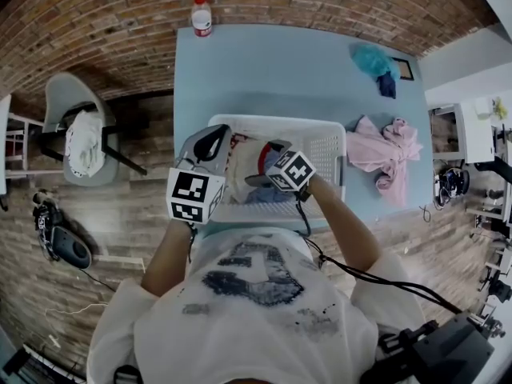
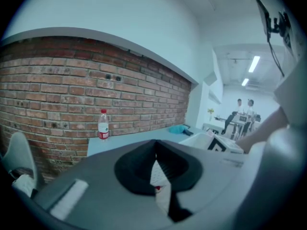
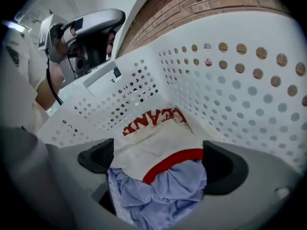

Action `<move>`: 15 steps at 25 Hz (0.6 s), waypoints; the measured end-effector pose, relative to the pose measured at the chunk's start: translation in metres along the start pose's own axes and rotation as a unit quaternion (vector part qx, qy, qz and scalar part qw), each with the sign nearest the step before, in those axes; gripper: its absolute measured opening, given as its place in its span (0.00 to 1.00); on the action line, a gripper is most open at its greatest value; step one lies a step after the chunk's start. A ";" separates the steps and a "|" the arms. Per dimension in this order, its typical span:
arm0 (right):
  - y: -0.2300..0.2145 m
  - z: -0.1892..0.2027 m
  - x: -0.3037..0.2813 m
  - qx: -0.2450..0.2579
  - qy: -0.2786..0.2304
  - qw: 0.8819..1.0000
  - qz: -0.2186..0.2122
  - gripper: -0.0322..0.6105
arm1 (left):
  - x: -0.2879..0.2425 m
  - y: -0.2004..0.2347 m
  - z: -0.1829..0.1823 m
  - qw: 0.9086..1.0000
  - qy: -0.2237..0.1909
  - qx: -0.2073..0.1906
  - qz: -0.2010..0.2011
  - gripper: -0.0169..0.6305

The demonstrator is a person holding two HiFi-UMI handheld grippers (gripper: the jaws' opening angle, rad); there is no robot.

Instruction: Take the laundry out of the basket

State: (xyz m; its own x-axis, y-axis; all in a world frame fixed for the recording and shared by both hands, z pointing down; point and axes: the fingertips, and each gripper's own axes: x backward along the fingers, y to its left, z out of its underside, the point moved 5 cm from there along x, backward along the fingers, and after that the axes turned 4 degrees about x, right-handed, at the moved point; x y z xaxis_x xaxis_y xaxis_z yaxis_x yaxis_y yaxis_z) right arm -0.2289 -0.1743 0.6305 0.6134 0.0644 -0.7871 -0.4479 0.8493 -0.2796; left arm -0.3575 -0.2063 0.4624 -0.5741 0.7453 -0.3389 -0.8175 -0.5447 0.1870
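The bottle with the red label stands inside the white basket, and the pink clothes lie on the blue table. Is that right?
Not quite. The bottle is not in the white basket; it stands on the blue table, at its far edge by the brick wall, as the head view shows. The pink clothes do lie on the table.

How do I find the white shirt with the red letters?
Find the long blue table by the brick wall; a white basket full of holes stands at its near end. Inside lies the white top, next to a crumpled blue cloth. Only it has red letters and a red edge.
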 end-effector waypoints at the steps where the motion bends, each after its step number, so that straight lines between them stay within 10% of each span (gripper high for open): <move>1: -0.001 0.002 -0.003 0.009 0.009 1.000 0.000 0.94 | 0.000 0.001 0.001 1.000 0.001 0.001 0.000 0.01; 15: -0.012 0.016 -0.040 0.197 0.083 0.977 0.008 0.94 | -0.003 0.006 0.001 1.000 0.006 0.003 0.001 0.01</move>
State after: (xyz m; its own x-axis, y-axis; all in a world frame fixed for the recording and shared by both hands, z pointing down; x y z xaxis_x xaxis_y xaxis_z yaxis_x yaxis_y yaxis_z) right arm -0.2377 -0.1787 0.6736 0.4800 0.0209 -0.8770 -0.1505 0.9869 -0.0589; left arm -0.3606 -0.2109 0.4654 -0.5744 0.7402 -0.3496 -0.8172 -0.5430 0.1932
